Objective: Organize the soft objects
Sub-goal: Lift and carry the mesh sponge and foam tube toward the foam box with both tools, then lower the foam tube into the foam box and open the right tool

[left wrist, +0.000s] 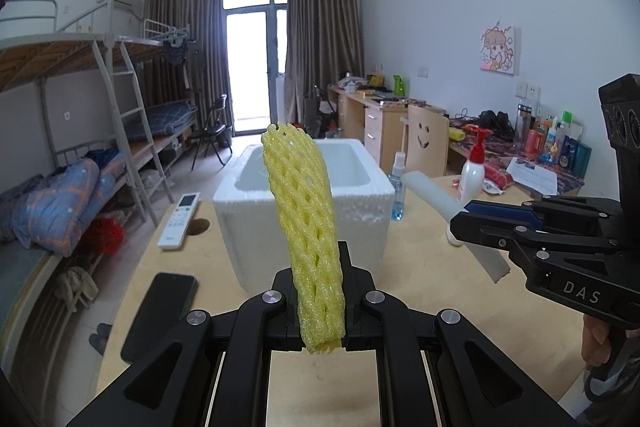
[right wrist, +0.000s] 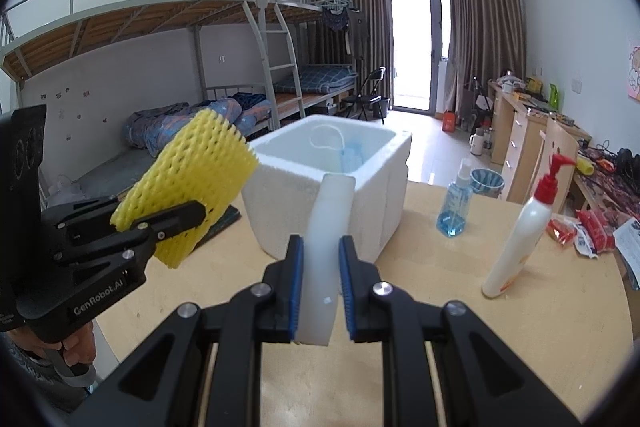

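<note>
I'm clamping the yellow foam net (left wrist: 306, 223) in my left gripper (left wrist: 320, 311), net sticking up past the fingers. My right gripper (right wrist: 320, 291) is pinching the white foam strip (right wrist: 326, 239) between blue pads, white foam box (right wrist: 332, 187) just beyond both fingertips.

Yellow foam net (left wrist: 308, 227) hides foam box (left wrist: 360, 203) front; box contents (right wrist: 352, 153) indistinct.

Open white foam box (right wrist: 328, 183) stands directly ahead of both grippers, its top unobstructed, while a spray bottle (right wrist: 456, 203) and pump bottle (right wrist: 520, 227) crowd the table (right wrist: 440, 287) to its right.
</note>
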A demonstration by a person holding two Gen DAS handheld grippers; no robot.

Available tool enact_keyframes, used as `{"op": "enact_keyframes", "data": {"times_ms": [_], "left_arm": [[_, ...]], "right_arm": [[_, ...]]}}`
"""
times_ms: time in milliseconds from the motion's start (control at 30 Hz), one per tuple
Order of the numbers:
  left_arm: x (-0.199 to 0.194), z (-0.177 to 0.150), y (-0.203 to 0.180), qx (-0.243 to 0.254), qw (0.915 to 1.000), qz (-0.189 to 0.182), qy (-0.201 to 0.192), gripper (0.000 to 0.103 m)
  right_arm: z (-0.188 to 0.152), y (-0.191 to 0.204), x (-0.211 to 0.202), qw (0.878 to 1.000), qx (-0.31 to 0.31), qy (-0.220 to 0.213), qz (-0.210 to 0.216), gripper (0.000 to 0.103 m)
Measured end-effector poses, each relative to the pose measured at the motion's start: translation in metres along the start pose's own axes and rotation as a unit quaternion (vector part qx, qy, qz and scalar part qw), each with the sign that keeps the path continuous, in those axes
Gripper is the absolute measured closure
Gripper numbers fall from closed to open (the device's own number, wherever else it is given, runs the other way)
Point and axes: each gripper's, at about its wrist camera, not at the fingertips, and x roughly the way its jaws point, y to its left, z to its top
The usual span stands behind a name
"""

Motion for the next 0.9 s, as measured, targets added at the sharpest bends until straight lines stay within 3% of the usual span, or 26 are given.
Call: {"op": "enact_keyframes", "data": {"times_ms": [333, 900], "left_arm": [[0.004, 0.031, 0.009, 0.005, 0.9996, -0.004, -0.026, 0.092], [0.04, 0.058, 0.027, 0.003, 0.9997, 0.005, -0.023, 0.092]], "right_arm": [[0.033, -0.004, 0.011, 1.0, -0.006, -0.009, 0.003, 0.082], [0.066, -0.009, 0.051, 1.0, -0.019, -0.001, 0.019, 0.082]]}}
